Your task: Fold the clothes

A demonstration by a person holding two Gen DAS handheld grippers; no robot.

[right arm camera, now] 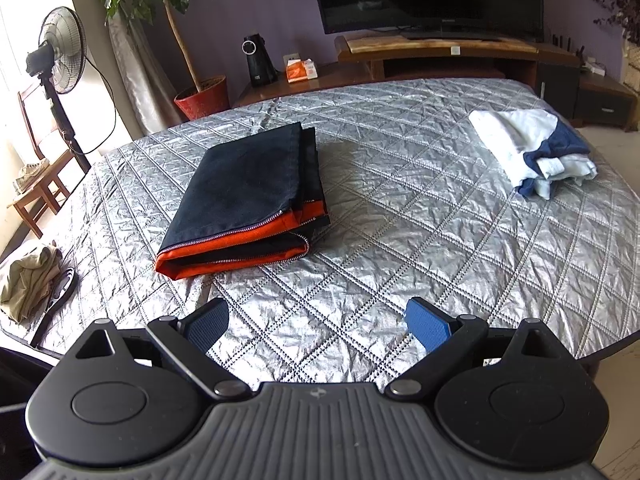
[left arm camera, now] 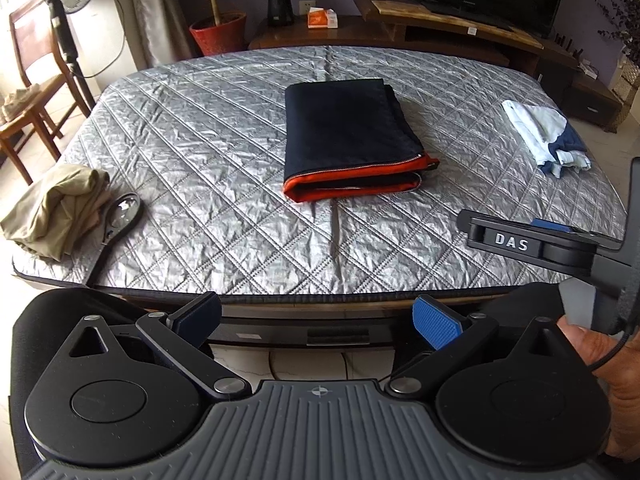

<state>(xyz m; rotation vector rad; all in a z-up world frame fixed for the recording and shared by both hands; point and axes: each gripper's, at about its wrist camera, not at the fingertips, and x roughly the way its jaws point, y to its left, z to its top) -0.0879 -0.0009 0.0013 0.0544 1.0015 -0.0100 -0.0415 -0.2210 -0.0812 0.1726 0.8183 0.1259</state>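
— How many pieces of clothing are out on the quilted silver-grey table cover (right arm camera: 400, 208)?

— Three. One folded navy garment with an orange lining and a metal zip (right arm camera: 248, 204), one crumpled khaki-beige garment (left arm camera: 56, 208), and one loosely folded pale-blue and white garment with a dark-blue part (right arm camera: 532, 148). A single shiny metal spoon with a dark handle (left arm camera: 120, 220) lies touching the khaki one.

— And the tools?

— Two. The left gripper (left arm camera: 320, 320) is held back from the near edge of the table, its blue-padded fingers (left arm camera: 436, 322) spread wide with nothing between them. The right gripper (right arm camera: 316, 322) hangs over the near part of the cover, also spread wide and empty. In the left wrist view the right gripper shows from the side, off to the right, with a hand (left arm camera: 616, 380) on its grip.

— Where is the navy garment from each?

— Straight ahead of the left gripper, well apart from it, in the middle of the cover, orange edge towards the tool. From the right gripper it lies ahead and to the left, nearer, not touching the fingers.

— The other two?

— The khaki one sits at the near left corner, far left of both tools. The pale-blue one lies ahead and to the right, near the right edge.
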